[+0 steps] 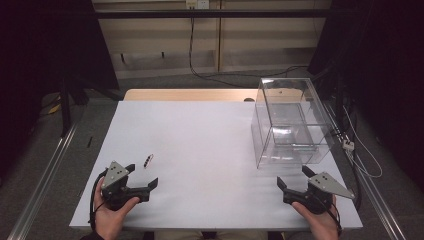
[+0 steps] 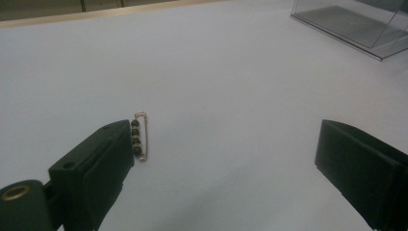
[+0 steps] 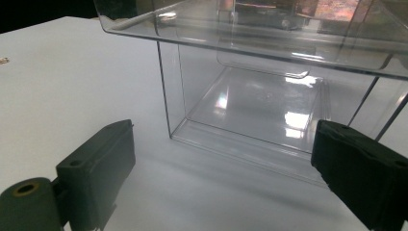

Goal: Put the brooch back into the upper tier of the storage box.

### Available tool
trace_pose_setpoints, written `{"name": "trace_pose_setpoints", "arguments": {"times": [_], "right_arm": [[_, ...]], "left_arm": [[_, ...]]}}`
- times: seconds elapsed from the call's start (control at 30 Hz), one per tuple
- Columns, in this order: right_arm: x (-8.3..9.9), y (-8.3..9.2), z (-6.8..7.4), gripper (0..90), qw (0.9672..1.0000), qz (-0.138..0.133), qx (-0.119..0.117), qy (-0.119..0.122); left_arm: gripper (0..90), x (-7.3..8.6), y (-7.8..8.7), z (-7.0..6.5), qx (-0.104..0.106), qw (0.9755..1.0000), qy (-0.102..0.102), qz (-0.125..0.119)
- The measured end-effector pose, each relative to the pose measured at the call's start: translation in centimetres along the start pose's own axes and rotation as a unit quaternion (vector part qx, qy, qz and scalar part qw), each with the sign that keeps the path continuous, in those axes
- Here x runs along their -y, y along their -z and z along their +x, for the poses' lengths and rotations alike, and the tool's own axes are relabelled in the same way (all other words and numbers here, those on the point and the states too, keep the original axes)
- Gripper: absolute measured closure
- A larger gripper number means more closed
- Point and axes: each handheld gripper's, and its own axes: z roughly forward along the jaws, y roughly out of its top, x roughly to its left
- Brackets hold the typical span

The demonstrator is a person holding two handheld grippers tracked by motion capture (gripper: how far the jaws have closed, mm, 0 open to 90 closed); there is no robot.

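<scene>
A white table [image 1: 200, 145] carries two things: a small pin [image 1: 148, 160] toward the near left corner and a clear plastic box [image 1: 287, 122] by the right edge. From the high view the pin is only a thin dark sliver, too small to read. The left gripper view shows it better: a gold safety pin [image 2: 140, 135] strung with dark beads, lying flat just beside the tip of one black jaw, perhaps touching it, though the angle leaves that unclear.

The left gripper [image 1: 142, 175] rests near the front edge, held by a hand [image 1: 111, 215] whose wrist is cut off at the bottom of the picture. Its jaws stand wide apart with nothing between them.

The right gripper [image 1: 295, 178] sits near the front right corner, its jaws also spread wide and empty. They point at the box [image 3: 260, 91], which lies close ahead with its open side toward them. The box's upper part runs off the top of the right gripper view, and reflections on its walls blur what lies behind.
</scene>
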Motion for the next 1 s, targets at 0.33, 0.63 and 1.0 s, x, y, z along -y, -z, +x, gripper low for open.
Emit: {"name": "trace_pose_setpoints", "arguments": {"times": [0.33, 0.63, 1.0], "right_arm": [[0.0, -0.2, 0.2, 8.0, 1.0000, 0.005, -0.006, 0.004], [0.0, -0.4, 0.5, 7.5, 0.9997, 0.009, -0.021, 0.010], [0.0, -1.0, 2.2, 7.4, 0.9965, 0.027, -0.067, 0.043]], "left_arm": [[6.0, 0.1, -0.1, 0.2, -0.003, 1.0000, 0.006, 0.004], [6.8, -0.1, -0.6, 0.5, -0.007, 0.9997, 0.015, 0.016], [6.6, 0.2, -0.3, 0.9, -0.012, 0.9995, 0.024, 0.017]]}}
